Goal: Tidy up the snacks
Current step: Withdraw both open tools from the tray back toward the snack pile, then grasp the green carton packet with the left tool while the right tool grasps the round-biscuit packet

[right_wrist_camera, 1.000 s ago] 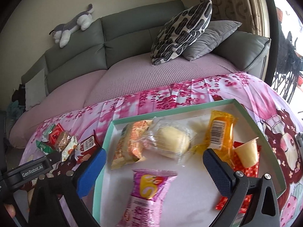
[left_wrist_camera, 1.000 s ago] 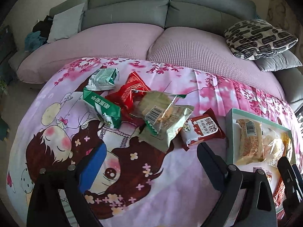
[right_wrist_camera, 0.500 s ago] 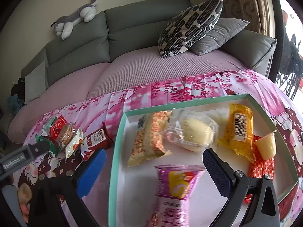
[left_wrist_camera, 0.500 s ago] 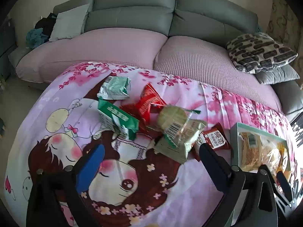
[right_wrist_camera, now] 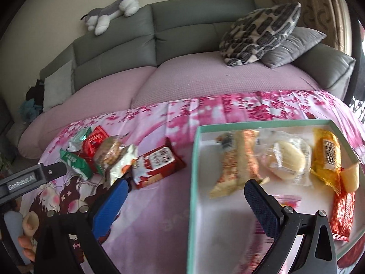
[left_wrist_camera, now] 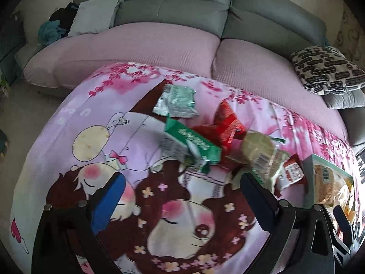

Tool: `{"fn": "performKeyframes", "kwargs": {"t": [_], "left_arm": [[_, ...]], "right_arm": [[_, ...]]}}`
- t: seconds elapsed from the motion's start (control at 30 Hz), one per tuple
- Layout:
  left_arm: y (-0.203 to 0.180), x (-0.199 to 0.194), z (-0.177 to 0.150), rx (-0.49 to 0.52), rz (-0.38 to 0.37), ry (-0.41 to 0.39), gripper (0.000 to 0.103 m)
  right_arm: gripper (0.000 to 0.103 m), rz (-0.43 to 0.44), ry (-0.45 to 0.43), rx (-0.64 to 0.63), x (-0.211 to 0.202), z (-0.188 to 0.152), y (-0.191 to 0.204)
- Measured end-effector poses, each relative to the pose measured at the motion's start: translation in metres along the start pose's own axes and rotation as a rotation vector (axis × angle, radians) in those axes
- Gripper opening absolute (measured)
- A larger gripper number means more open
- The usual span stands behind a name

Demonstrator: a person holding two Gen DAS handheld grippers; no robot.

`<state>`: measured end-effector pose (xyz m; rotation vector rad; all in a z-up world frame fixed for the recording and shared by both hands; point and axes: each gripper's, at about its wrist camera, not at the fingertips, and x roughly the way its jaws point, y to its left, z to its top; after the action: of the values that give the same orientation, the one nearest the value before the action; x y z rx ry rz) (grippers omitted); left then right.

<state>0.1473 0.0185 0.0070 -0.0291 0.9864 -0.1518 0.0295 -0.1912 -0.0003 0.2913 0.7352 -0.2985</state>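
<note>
Left wrist view: left gripper (left_wrist_camera: 182, 189) spread, empty, hovering short of the snack pile (left_wrist_camera: 205, 137) on the blanket-covered desk (left_wrist_camera: 91, 118) — green packet (left_wrist_camera: 194, 141) dead ahead, long axis slanting down to the right. Right gripper (right_wrist_camera: 184, 194) also spread and empty, straddling the box (right_wrist_camera: 194, 182) rim; red packet (right_wrist_camera: 157, 164) ahead-left. Left looks nearer the pile.

Both tongs have slid leftward — the left tongs (left_wrist_camera: 182, 196) nearer the snack pile (left_wrist_camera: 205, 137), empty.
</note>
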Motion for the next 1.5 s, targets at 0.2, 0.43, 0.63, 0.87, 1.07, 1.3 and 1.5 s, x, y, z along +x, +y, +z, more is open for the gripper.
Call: {"fn": "performKeyframes", "kwargs": {"t": [0.2, 0.43, 0.63, 0.87, 1.07, 1.3, 1.5], "left_arm": [[0.014, 0.012, 0.008, -0.038, -0.031, 0.021, 0.1], [0.028, 0.033, 0.019, -0.144, -0.091, 0.072, 0.1], [0.026, 0.044, 0.029, -0.151, -0.079, 0.079, 0.1], [0.026, 0.057, 0.036, -0.186, -0.094, 0.095, 0.086], [0.034, 0.062, 0.029, -0.242, -0.141, 0.113, 0.072], [0.051, 0.049, 0.019, -0.276, -0.146, 0.108, 0.054], [0.072, 0.051, 0.012, -0.321, -0.067, 0.129, 0.053]], "right_arm": [[0.103, 0.01, 0.0, -0.039, 0.002, 0.003, 0.014], [0.103, 0.031, 0.011, -0.068, 0.012, 0.012, 0.031], [0.103, 0.053, 0.001, -0.099, 0.022, 0.027, 0.047], [0.103, 0.066, 0.003, -0.141, 0.03, 0.03, 0.061], [0.102, 0.056, 0.011, -0.141, 0.034, 0.029, 0.06], [0.1, 0.069, 0.021, -0.142, 0.038, 0.029, 0.063], [0.099, 0.084, 0.027, -0.178, 0.042, 0.032, 0.08]]}}
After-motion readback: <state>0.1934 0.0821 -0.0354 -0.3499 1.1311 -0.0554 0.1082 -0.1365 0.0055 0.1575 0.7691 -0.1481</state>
